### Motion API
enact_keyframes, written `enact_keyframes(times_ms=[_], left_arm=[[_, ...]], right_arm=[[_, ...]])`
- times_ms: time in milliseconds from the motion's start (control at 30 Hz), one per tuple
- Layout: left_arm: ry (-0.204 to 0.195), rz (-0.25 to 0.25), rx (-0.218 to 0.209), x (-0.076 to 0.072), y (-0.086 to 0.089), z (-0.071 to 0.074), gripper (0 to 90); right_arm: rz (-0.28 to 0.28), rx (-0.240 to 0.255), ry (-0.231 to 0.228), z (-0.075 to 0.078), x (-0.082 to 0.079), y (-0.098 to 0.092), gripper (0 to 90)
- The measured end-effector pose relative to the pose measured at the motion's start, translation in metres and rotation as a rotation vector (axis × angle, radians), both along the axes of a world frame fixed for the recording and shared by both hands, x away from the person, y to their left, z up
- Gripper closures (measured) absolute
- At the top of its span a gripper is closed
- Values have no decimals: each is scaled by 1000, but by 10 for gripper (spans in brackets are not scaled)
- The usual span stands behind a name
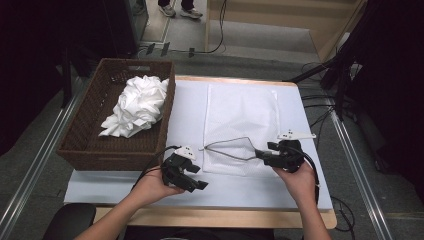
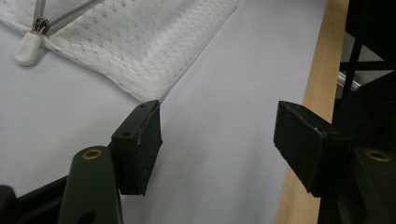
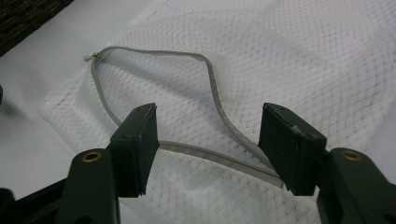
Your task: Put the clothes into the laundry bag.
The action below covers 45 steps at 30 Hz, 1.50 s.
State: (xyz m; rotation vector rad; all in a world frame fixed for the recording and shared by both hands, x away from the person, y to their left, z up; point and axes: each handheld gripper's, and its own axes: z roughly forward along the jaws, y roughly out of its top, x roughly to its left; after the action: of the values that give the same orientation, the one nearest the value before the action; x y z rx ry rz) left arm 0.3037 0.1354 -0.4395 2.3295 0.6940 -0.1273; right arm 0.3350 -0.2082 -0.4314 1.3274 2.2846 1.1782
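A white mesh laundry bag (image 1: 240, 112) lies flat on the pale table cover, its grey zipper (image 1: 227, 145) pulled open into a loop at the near end. My right gripper (image 1: 262, 152) sits at the right end of that opening. Its jaws stand open over the mesh (image 3: 289, 56), with the zipper tape (image 3: 219, 107) running between them and no pad pressing on it (image 3: 209, 112). My left gripper (image 1: 199, 177) rests near the bag's near left corner, open and holding nothing (image 2: 217, 109). The white zipper pull (image 2: 28, 44) lies just beyond it.
A brown wicker basket (image 1: 80, 125) stands at the left of the table with a crumpled white cloth (image 1: 137, 102) in it. The table's wooden front edge (image 2: 317, 93) runs close to my left gripper. Cables and dark stands are on the floor at the right.
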Motion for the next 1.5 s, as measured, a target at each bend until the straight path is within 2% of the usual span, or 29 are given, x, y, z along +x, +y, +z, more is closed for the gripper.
enact_keyframes(times_ms=[400,567,700,867,900,1167,1267,1500], left_arm=[[4,1,-3,0,0,0,330],[22,3,7,1,0,1,330],[30,-9,21,1,0,7,330],[16,-41,19,-4,4,19,330],[17,-31,4,-6,8,23,330],[3,-8,-19,-7,16,36,322],[25,14,-38,-6,20,41,309],[5,39,-32,-6,31,54,308]], right_arm=[[5,-4,1,-1,0,2,380],[4,-5,6,-1,-1,3,380],[9,-6,2,-1,0,3,380],[18,-8,4,-2,0,5,375],[20,-10,8,-2,0,5,375],[31,-10,3,-1,1,9,371],[35,-9,6,-1,2,10,368],[53,-11,6,-2,5,16,367]])
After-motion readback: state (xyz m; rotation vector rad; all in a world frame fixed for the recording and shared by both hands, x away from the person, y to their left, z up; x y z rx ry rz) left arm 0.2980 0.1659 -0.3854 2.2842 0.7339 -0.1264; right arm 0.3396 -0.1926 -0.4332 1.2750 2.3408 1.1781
